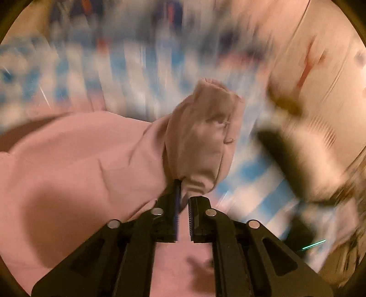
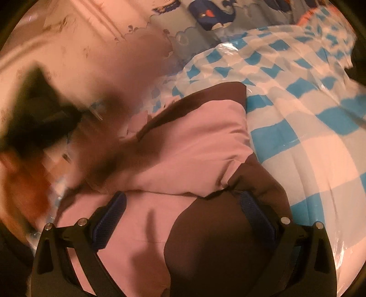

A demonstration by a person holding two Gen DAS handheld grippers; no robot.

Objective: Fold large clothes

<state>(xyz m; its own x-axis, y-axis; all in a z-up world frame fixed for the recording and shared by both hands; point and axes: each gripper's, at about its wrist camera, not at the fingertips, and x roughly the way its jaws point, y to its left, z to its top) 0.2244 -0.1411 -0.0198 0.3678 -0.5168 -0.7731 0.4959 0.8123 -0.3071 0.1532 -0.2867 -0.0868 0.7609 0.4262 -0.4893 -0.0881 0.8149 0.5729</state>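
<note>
Pink-and-brown soft fabric garment (image 2: 187,146) lies on the blue-checked plastic sheet (image 2: 297,128). Left gripper (image 1: 183,201) pinches a lifted garment fold, likely carrying it over; right gripper (image 2: 183,219) spread wide above it, holding nothing.

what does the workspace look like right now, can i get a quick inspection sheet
surface: blue and white checked cover, shiny and wrinkled
job's things: pink and brown garment lying partly folded on the cover; one bunched pink part lifted
clutter: nothing seen
grippers: left gripper shut on the bunched part, view blurred by motion; right gripper open over the garment, holding nothing
cables: nothing seen
surroundings: whale-print fabric behind the cover; pale wall
</note>
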